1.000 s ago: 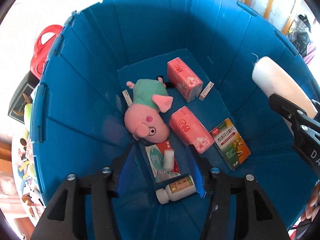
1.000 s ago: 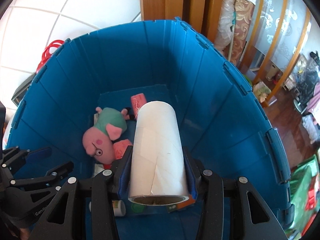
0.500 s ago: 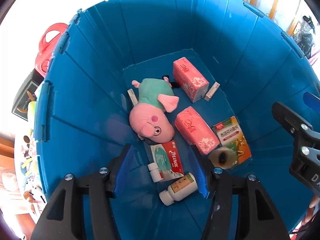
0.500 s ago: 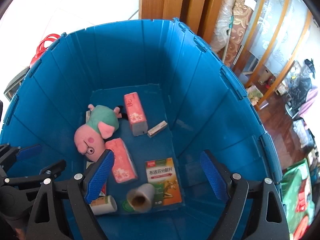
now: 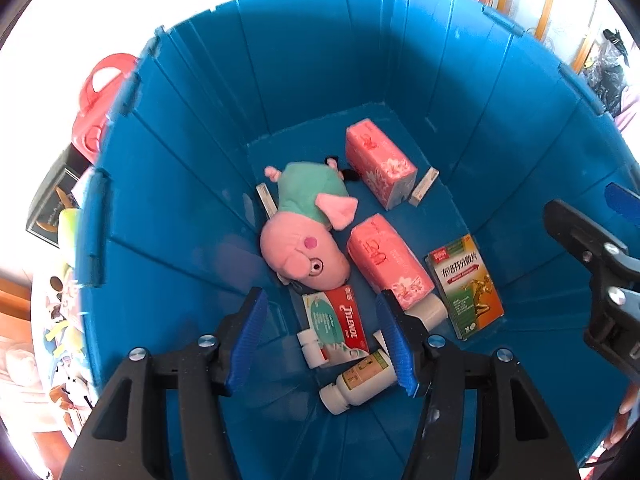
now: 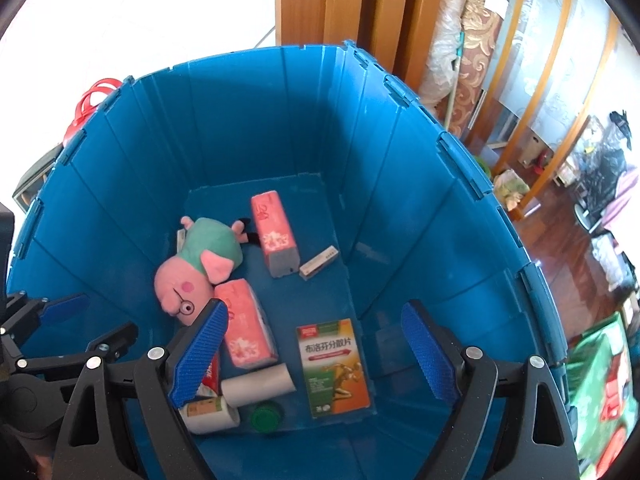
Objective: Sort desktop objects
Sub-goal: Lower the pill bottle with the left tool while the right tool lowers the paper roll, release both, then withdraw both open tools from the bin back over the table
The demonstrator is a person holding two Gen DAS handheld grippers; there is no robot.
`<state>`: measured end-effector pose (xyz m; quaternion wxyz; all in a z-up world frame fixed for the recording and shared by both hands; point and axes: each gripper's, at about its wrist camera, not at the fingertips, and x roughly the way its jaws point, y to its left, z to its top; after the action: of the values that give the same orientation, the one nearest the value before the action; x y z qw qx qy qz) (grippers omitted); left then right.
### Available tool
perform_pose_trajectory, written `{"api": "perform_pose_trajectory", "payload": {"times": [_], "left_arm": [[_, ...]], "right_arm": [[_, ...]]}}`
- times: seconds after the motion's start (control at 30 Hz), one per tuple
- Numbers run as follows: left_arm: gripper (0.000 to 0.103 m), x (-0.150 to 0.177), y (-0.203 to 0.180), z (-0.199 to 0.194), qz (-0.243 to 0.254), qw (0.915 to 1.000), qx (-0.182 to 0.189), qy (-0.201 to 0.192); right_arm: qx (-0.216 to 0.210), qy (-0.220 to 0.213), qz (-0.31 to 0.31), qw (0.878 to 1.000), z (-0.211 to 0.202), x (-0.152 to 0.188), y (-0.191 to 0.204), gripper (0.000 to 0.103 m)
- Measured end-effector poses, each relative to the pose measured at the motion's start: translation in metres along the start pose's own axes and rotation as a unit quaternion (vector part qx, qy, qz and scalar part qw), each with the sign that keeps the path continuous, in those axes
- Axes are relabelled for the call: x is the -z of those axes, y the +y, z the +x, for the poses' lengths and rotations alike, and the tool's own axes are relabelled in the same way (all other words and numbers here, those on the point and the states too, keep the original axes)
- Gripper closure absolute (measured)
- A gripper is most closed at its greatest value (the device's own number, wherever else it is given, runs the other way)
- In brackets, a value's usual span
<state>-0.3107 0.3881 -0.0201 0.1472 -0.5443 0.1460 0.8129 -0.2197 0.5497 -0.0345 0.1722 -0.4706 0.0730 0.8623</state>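
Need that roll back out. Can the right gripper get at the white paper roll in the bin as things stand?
Probably yes: the right gripper hangs open above the white paper roll, nothing lying on it, though the pink tissue pack crowds it.

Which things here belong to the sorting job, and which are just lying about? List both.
Job:
blue bin
pig toy
pink tissue packs
paper roll
medicine boxes
pill bottles
right gripper, open, jaws just opened, empty

Lying about:
red basket
rolled rugs
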Motion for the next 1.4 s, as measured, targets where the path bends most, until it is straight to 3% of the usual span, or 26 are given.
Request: {"api": "perform_pose_trajectory", "payload": {"times": [0.13, 0.27, 0.37, 0.6, 0.93, 1.07, 1.2, 1.4], "left_arm": [[0.047, 0.006, 0.01, -0.03, -0.016, 0.9991, 0.023, -0.03], [0.047, 0.025, 0.021, -0.068, -0.018, 0.9955, 0.003, -0.093], [0.047, 0.047, 0.037, -0.091, -0.027, 0.9911, 0.009, -0.13], [0.043, 0.087, 0.085, -0.13, -0.058, 0.98, 0.003, -0.191], [0.038, 0.152, 0.18, -0.141, -0.129, 0.9616, -0.034, -0.24], [0.038, 0.195, 0.228, -0.142, -0.172, 0.9413, -0.061, -0.284], [0.038, 0.23, 0.277, -0.128, -0.204, 0.9374, -0.067, -0.274], [0.038, 0.283, 0.339, -0.075, -0.239, 0.9466, -0.093, -0.195]], "right_arm": [[-0.018, -0.004, 0.013, 1.0, -0.001, -0.001, -0.004, 0.008], [-0.026, -0.012, 0.014, 0.999, -0.005, 0.0, -0.004, 0.006], [-0.022, -0.022, 0.007, 0.999, -0.008, 0.0, -0.001, 0.002], [-0.043, -0.064, 0.002, 0.997, -0.027, 0.01, 0.008, 0.0], [-0.156, -0.131, -0.076, 0.976, -0.101, 0.044, 0.121, 0.0], [-0.187, -0.15, -0.116, 0.964, -0.12, 0.06, 0.178, 0.0], [-0.224, -0.161, -0.163, 0.947, -0.13, 0.079, 0.232, 0.0], [-0.256, -0.133, -0.217, 0.933, -0.122, 0.105, 0.307, 0.0]]}}
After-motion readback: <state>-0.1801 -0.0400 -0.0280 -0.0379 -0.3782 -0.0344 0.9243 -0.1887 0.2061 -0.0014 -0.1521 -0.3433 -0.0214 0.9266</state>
